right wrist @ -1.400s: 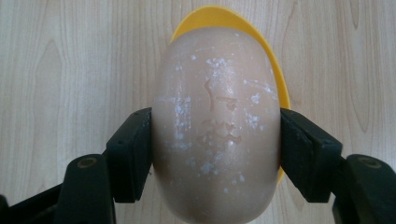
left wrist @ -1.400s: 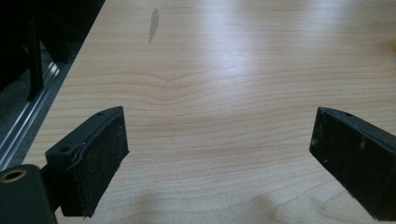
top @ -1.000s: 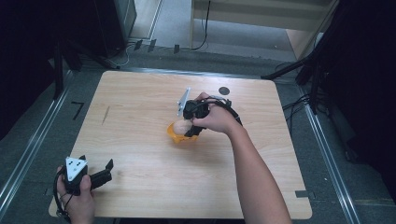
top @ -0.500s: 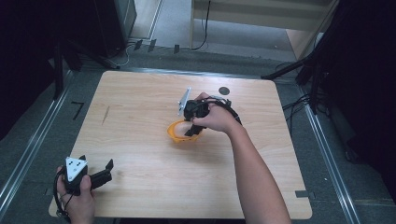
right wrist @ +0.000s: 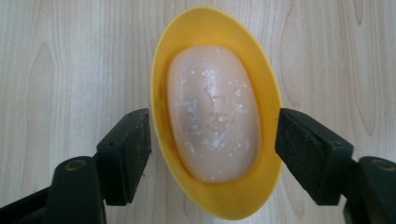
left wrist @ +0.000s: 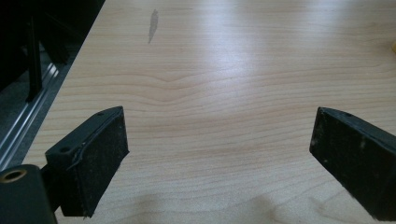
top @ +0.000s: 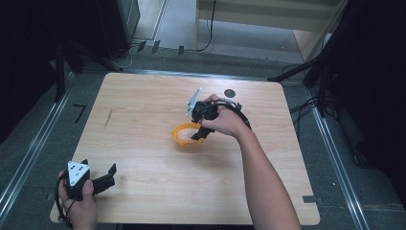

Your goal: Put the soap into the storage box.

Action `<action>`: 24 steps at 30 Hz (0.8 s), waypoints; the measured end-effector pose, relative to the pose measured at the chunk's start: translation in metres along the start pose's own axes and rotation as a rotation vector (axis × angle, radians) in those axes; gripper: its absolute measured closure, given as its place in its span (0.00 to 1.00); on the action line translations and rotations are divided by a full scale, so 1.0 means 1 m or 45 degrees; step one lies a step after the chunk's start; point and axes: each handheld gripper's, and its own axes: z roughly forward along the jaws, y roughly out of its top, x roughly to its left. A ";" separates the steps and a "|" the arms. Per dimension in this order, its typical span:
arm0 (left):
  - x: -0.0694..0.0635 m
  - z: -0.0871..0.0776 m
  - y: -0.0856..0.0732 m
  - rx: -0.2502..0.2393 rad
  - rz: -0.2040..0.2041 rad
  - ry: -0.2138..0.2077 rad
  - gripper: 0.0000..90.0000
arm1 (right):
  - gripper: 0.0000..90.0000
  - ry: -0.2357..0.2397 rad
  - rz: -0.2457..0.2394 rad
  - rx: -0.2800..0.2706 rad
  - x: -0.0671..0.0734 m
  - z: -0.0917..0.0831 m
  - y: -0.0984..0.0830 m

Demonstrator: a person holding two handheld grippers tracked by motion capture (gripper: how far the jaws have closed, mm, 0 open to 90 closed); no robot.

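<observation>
The pale peach oval soap bar [right wrist: 214, 114], earlier held above, now lies in the yellow oval plastic dish [right wrist: 163, 84]; right gripper [right wrist: 212, 140] jaws straddle the dish, apparently released. Left gripper [left wrist: 219, 154] rests wide open, empty.

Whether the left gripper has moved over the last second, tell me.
No. The left gripper sits by the near left corner of the table, just as it did in the earlier high views, jaws open over bare wood.
</observation>
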 end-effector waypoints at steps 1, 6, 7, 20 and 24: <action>0.000 0.000 0.000 0.002 0.002 -0.001 0.05 | 0.27 -0.005 0.006 0.002 0.000 -0.001 -0.002; -0.001 0.000 0.000 0.003 0.008 0.006 0.05 | 0.16 -0.045 0.083 -0.030 0.007 -0.005 -0.014; -0.001 0.000 0.000 0.004 0.010 0.006 0.05 | 0.15 -0.053 0.092 -0.039 0.008 -0.005 -0.016; -0.002 0.001 0.000 0.009 0.022 0.013 0.05 | 0.00 -0.106 0.263 -0.149 0.019 -0.016 -0.057; -0.002 0.001 0.000 0.011 0.021 0.013 0.05 | 0.00 -0.124 0.288 -0.168 0.025 -0.018 -0.065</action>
